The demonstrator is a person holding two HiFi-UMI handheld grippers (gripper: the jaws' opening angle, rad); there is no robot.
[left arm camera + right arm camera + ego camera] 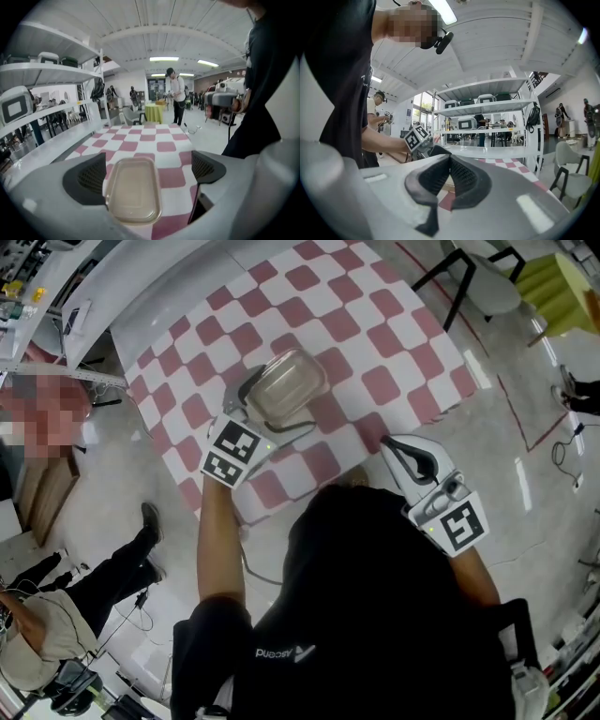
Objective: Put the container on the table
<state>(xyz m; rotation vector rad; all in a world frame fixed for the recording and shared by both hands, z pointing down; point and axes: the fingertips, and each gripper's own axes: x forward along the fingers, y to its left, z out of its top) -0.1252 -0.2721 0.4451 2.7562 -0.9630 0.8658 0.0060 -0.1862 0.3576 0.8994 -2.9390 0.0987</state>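
The left gripper (146, 171) has its jaws wide apart, gripping nothing. The container (287, 383) lies between them on the checkered table (375, 324), nearer the left jaw. At the container's 4 o'clock, the right gripper (395, 448) is pinched closed and empty.

Near corner of container (133, 197) hidden behind left gripper (147, 173) body; contact with table (140, 136) cannot be determined.

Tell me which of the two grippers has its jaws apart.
The left gripper: its jaws stand apart, with the clear container between them. The right gripper has its jaws pressed together with nothing between them.
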